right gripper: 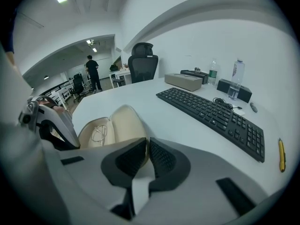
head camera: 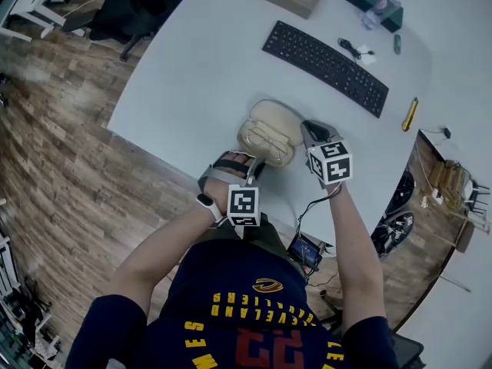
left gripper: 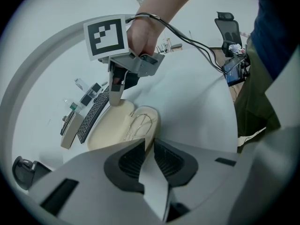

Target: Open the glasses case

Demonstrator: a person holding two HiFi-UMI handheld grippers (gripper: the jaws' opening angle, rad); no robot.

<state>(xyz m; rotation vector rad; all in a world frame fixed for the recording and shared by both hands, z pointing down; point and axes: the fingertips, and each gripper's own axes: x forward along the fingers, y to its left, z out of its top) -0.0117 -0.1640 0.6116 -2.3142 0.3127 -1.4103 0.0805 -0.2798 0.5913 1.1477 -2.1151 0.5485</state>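
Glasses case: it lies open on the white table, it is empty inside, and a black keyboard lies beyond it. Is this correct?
Not quite. The glasses case is not empty: a pair of glasses lies inside, as the left gripper view shows. It does lie open on the white table, the black keyboard beyond it.

A beige oval glasses case shows against a white table; a black keyboard is upper right, brown wood-plank floor left.
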